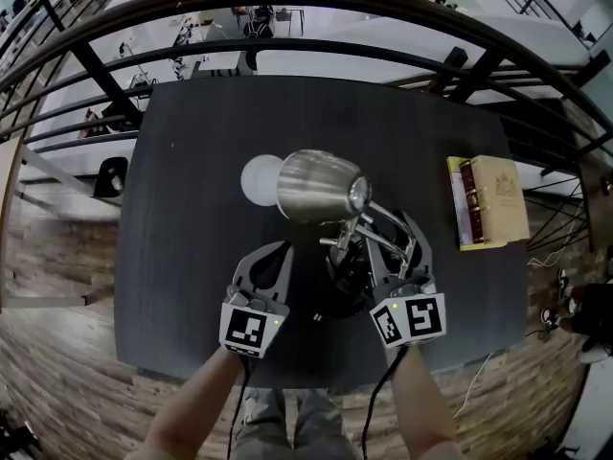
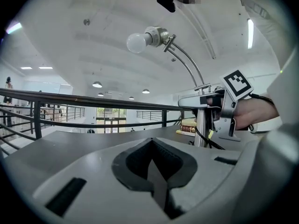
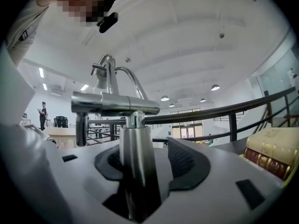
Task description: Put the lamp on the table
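A metal desk lamp stands on the dark table point(image 1: 192, 161). Its silver shade point(image 1: 321, 188) and white bulb point(image 1: 261, 180) tip left above a round dark base point(image 1: 350, 276). My right gripper point(image 1: 385, 249) reaches in level from the right. The lamp's upright stem point(image 3: 135, 157) stands between its jaws, with a gap showing beside the right pad point(image 3: 184, 160). To the lamp's left, my left gripper point(image 1: 271, 257) rests low over the table, shut and empty. In the left gripper view, bulb point(image 2: 137, 42) and stem point(image 2: 201, 125) rise at the right.
A stack of books point(image 1: 488, 202) lies near the table's right edge, also in the right gripper view as books point(image 3: 275, 153). A dark metal railing point(image 1: 287, 3) curves behind the table's far side, with a lower floor beyond. Wooden flooring surrounds the table.
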The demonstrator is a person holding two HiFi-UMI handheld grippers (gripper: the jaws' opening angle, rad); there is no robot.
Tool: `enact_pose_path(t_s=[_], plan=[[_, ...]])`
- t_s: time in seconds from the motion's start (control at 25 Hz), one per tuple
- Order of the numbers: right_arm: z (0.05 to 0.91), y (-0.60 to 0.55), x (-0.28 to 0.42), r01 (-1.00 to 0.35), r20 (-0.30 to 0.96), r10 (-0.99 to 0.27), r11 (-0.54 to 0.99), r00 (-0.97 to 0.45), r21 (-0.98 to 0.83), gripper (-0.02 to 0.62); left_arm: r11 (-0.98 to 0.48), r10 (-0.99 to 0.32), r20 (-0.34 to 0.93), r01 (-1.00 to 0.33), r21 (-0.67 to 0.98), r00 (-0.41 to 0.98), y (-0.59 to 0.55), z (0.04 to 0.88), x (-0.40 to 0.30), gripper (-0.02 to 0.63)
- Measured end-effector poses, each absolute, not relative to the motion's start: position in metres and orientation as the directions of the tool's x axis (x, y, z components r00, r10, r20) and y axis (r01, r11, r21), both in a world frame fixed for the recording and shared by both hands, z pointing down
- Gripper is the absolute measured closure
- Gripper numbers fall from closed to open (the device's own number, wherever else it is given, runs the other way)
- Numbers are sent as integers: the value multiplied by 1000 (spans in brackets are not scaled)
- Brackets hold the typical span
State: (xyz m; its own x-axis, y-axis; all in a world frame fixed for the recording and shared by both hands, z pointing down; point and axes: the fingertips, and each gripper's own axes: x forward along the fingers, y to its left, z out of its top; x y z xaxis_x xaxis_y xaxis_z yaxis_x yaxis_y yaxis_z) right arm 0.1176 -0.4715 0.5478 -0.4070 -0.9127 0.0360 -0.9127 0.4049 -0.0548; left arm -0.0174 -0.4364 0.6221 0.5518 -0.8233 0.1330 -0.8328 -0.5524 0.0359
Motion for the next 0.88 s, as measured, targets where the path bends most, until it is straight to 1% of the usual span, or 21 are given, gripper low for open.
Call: enact_pose_path(t_s=[0.04,0.16,0.28,0.44,0.56,0.68,0.88], plan=[[546,-469,120,-917,40,-916,396,-398,-51,389,-549,-827,125,-835,32,548,-436,618,-19,603],[541,-462,124,-920,75,-918,391,-391,-3,364,-544,-832,115,-839,29,543,-433,605,-20,603],[544,-451,124,-913,136,-906,407,-400,32,351,-554,-826,109,-832,17,552,-426,589,-17,603],[547,-438,127,-912,221,-895,407,-388,44,341,-568,-822,62,-823,-4,566,-417,559,-14,603],[543,-426,123,-904,253,-879,425,-403,37,328,-570,-821,48,-822,-3,569,-408,540,-14,603],[528,-412,119,-902,245,-881,428,-405,48,327,-571,-820,38,-821,-3,571,-397,521,-16,603],[473,-392,118,-905,161,-897,423,-411,47,327,-558,-830,-18,-830,-17,558,-380,480,-23,603]])
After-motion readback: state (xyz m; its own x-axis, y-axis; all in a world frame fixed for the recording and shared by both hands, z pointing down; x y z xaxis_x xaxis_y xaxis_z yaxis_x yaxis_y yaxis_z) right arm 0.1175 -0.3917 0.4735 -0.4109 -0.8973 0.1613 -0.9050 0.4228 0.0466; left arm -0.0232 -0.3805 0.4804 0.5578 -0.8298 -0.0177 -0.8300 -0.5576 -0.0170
